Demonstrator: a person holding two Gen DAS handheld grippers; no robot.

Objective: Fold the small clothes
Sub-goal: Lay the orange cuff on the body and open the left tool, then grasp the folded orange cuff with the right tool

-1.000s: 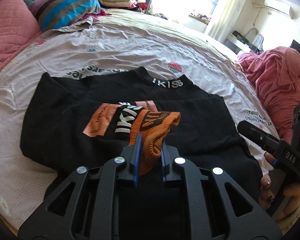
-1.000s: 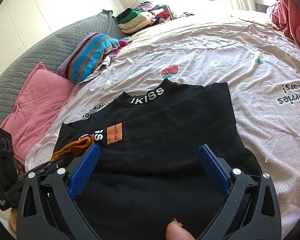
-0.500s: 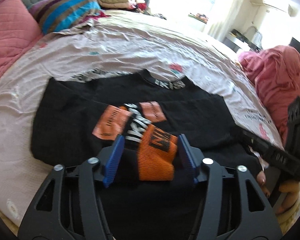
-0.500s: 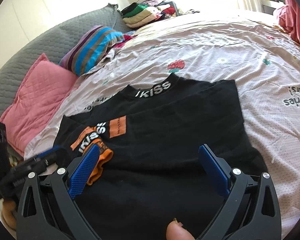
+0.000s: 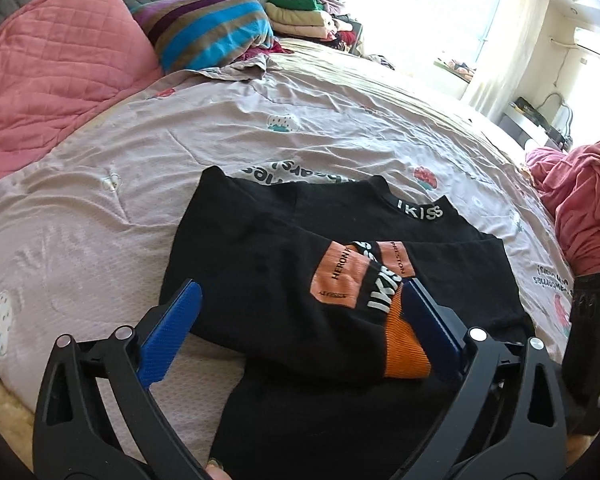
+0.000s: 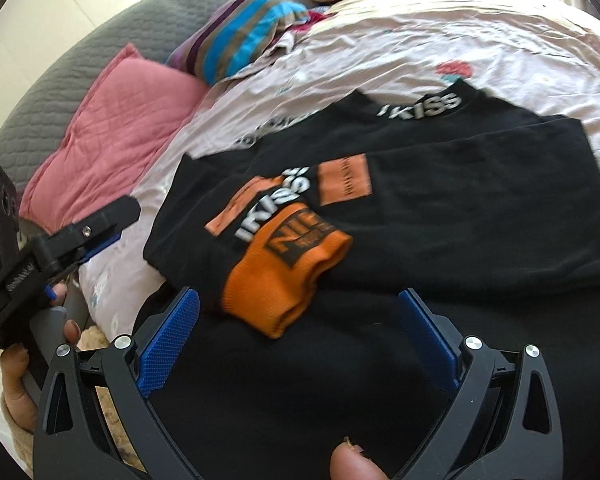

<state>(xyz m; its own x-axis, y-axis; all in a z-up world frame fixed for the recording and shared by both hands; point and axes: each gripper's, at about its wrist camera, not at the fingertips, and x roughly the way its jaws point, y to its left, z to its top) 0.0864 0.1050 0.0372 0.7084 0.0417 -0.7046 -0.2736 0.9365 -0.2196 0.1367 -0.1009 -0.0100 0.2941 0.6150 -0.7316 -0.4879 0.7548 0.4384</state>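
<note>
The left gripper is opening, its jaws clear of the orange cuff lying on the black top. The right gripper hangs released over that cuff. The unpinned sleeve may slide off the fold if a jaw snags it.

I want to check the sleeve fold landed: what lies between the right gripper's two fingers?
In the right wrist view, the right gripper is open over the black shirt; only black cloth lies between its fingers, with the orange cuff just beyond, untouched.

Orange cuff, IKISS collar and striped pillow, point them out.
Orange cuff [image 6: 284,280], right wrist view, ribbed middle.
IKISS collar [image 5: 420,211], left wrist view, white lettering.
Striped pillow [image 5: 212,32], left wrist view, blue stripe.
</note>
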